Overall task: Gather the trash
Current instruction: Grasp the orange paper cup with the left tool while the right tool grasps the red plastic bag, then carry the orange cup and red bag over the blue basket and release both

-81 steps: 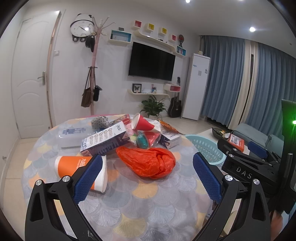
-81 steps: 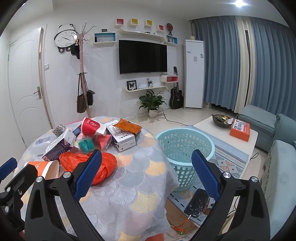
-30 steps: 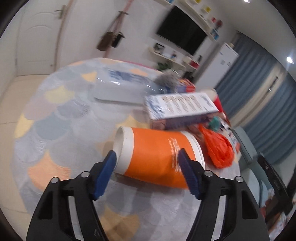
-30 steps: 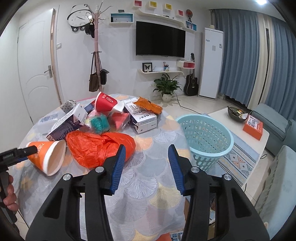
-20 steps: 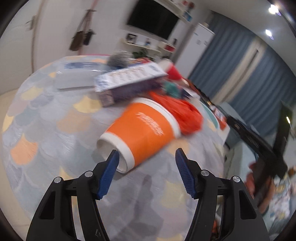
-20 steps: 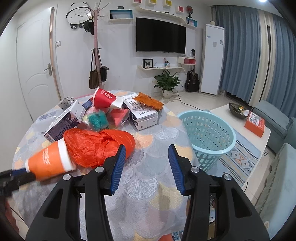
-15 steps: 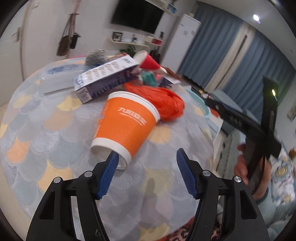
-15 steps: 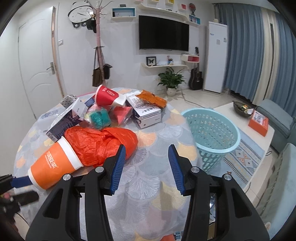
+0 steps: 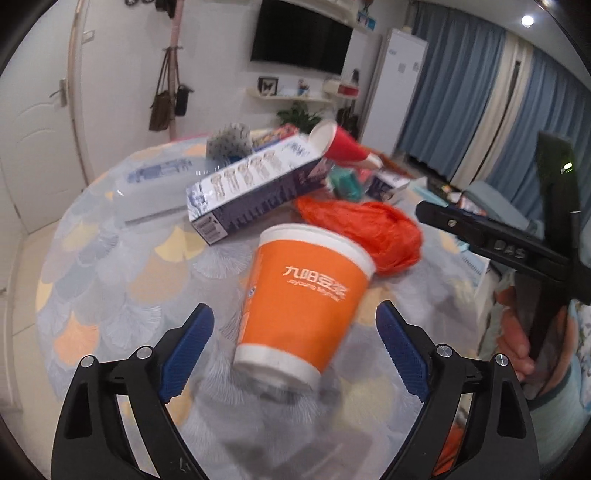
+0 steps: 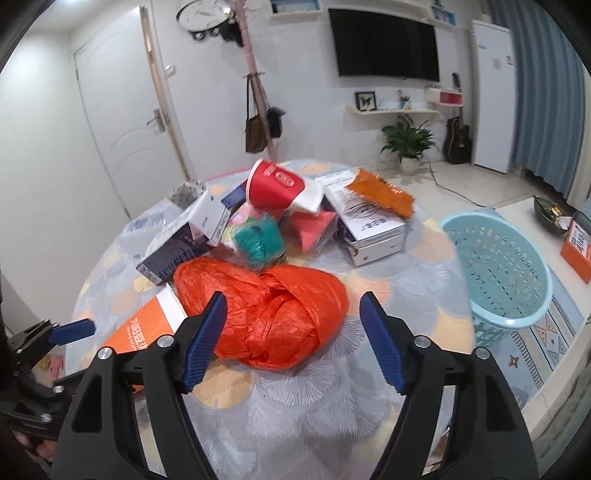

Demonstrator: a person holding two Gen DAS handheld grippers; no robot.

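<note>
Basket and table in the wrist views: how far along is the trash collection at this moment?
Done: nothing visible; the teal basket looks empty. In hand: nothing gripped. The left gripper has just been opening, its pads clear of the orange cup between them; the right gripper has just been opening over the orange plastic bag. Left: cup, bag, red cup, boxes and wrappers on the table.

The orange cup (image 10: 147, 328) is half hidden behind the right claw (image 10: 291, 325) finger. The wall clock (image 10: 201, 14) above the door is cut by the upper edge. Print on the long box (image 9: 255, 188) behind the cup is too blurred to read.
</note>
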